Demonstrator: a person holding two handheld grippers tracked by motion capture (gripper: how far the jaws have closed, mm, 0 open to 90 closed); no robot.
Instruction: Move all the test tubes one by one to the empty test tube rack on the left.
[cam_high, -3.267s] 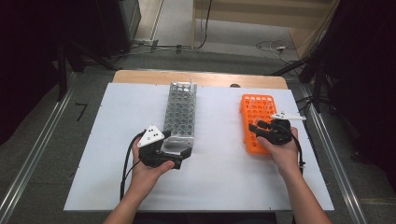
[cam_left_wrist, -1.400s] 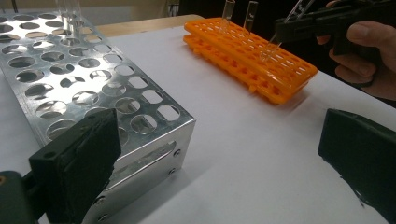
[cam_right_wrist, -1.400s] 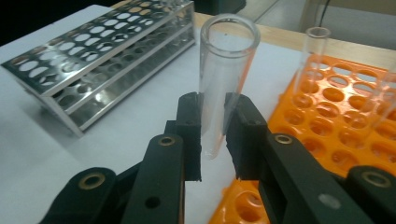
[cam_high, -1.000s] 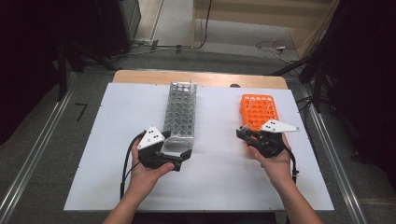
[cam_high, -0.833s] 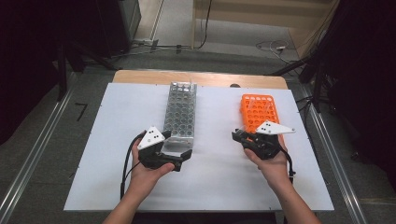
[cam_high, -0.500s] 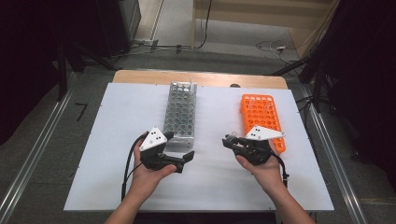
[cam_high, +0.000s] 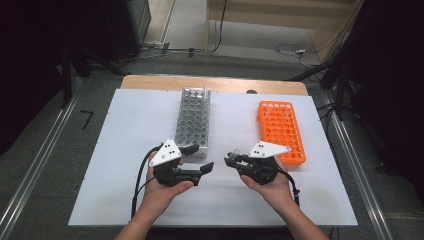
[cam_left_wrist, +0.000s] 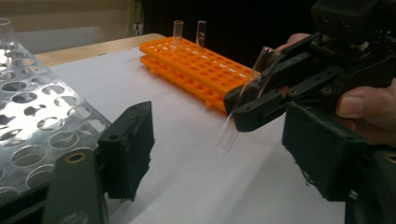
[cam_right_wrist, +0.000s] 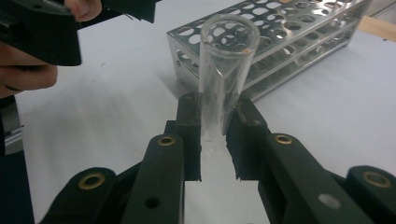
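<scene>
- A white table seen from above; a person's two forearms come in over its near edge, each hand holding a black gripper; the two grippers point toward each other near the middle of the near half
- A metal rack full of round holes lies lengthwise from the far edge toward the centre; its near end sits just beside the left gripper; in the right gripper view the same rack lies behind the tube
- An orange rack lies toward the right edge, well apart from the metal rack; in the left gripper view two clear tubes stand upright at its far end
- The left gripper is held low over the table by the near end of the metal rack; its jaws stand wide apart with nothing between them
- The right gripper is clamped on a glass tube; its jaws press the tube from both sides
- The glass tube is clear and looks empty; it is held above the table between the two racks, tilted, open mouth up and rounded end down, clear of the surface
</scene>
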